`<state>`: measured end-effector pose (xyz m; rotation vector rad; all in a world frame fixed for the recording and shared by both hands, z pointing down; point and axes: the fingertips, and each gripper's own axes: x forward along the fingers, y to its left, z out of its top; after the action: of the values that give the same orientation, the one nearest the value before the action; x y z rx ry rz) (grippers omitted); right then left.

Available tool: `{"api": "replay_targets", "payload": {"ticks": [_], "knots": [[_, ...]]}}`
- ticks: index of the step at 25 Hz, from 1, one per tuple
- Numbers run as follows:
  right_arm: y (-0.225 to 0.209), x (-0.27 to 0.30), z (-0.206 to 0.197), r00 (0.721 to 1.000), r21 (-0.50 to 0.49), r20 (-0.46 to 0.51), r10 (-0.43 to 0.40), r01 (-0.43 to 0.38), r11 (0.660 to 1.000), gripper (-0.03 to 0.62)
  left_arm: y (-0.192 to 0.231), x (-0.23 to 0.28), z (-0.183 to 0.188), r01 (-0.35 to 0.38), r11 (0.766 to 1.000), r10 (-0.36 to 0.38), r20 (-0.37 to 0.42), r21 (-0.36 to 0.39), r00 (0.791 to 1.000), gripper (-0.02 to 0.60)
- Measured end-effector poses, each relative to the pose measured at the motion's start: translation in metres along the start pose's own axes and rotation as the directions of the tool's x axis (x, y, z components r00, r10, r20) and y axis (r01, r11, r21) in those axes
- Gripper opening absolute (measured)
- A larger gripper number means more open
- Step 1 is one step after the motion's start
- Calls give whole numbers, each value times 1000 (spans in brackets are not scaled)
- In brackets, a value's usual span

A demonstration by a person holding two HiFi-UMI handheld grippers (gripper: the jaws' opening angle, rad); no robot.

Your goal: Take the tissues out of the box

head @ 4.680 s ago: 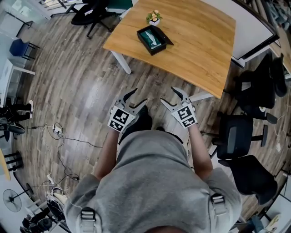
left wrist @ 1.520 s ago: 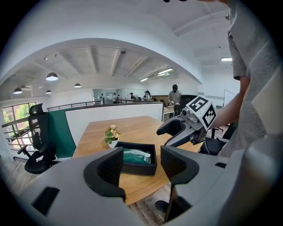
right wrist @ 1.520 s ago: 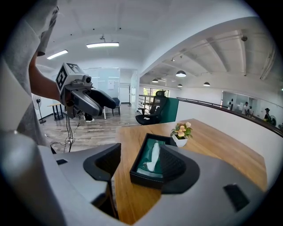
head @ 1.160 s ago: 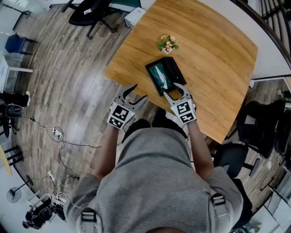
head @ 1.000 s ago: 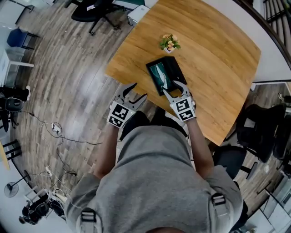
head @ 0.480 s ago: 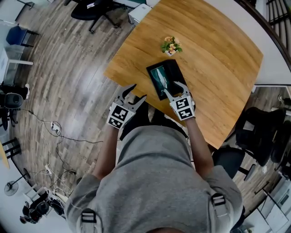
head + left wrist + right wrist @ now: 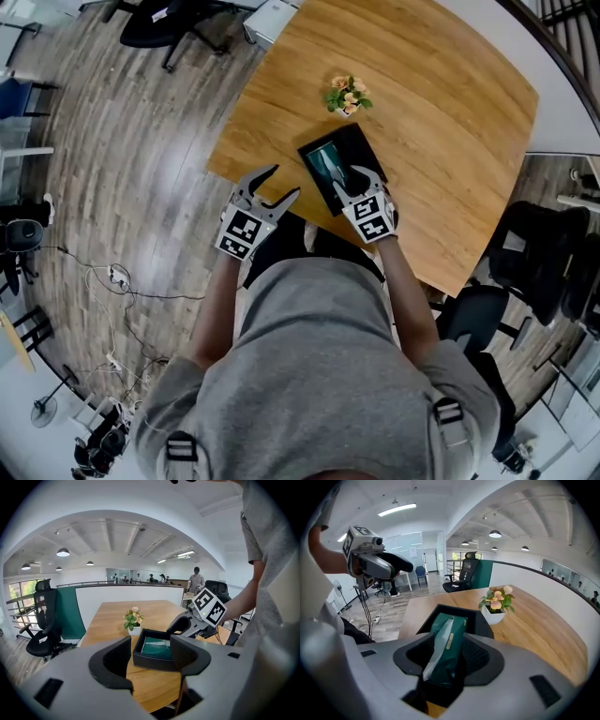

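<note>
Tissues (image 7: 328,167), a green pack with a white sheet showing along its top, lie in a black box (image 7: 362,148) near the front edge of a wooden desk (image 7: 431,84). The right gripper (image 7: 356,176) reaches over the near end of the box. In its own view its jaws are closing on the pack, which fills the gap between them, with the ribbed right pad against the pack's side and the white sheet meeting the left jaw. The pack's far end still lies inside the box.

The left gripper (image 7: 282,183) hangs just off the desk's near edge, to the left of the box. Its jaws stand wide apart with nothing between them, and its view looks across the desk at the box and the right gripper beyond.

A small potted plant (image 7: 345,94) with pale flowers stands just behind the box. The person, in a grey shirt, stands at the desk's edge on a wood-plank floor (image 7: 141,169), with black office chairs (image 7: 534,244) off to the right.
</note>
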<state>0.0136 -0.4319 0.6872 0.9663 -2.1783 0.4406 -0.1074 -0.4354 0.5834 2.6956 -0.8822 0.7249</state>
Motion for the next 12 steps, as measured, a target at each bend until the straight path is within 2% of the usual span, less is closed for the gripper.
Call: {"api": "replay_targets", "payload": {"ticks": [5,12], "knots": [[-6,15,0,999,15,-46,-27,27,1000,192,16,10,-4,32,999,-32,-11,0,999,278],[-12,31,0,994,-7,-93,-58,57,998,171,35,13,-11,39,999,-39,-14,-3,999,272]]}}
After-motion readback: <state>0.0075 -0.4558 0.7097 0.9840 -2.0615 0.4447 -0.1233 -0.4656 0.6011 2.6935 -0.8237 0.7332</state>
